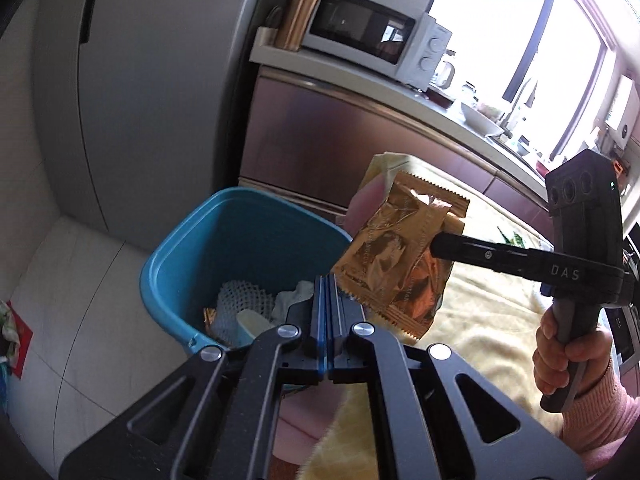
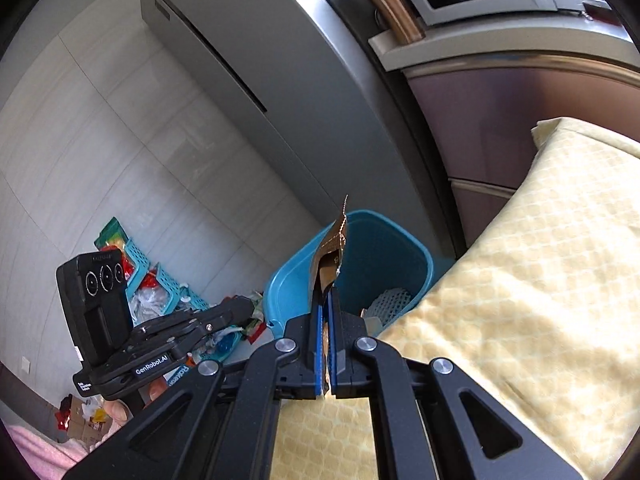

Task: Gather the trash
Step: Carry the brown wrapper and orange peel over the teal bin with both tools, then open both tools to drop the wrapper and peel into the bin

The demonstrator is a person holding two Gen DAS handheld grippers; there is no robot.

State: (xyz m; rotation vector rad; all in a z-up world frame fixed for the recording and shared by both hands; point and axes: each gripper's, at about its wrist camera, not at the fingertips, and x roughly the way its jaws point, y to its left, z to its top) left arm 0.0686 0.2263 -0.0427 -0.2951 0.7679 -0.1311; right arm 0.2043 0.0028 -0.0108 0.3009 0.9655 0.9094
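Your right gripper (image 2: 329, 300) clamps one crinkled gold foil wrapper (image 1: 394, 256) — frame centre. Your left gripper (image 1: 329, 284) sits closed, empty, beside one blue plastic bin (image 1: 224, 232).

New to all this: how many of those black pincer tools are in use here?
2. The left gripper, shut, points at the blue bin; the right gripper pinches a gold wrapper. No others visible.

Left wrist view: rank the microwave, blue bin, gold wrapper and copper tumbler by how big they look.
1. Blue bin
2. Microwave and gold wrapper: look alike, and the wrapper is nearer, so unsure
3. Copper tumbler
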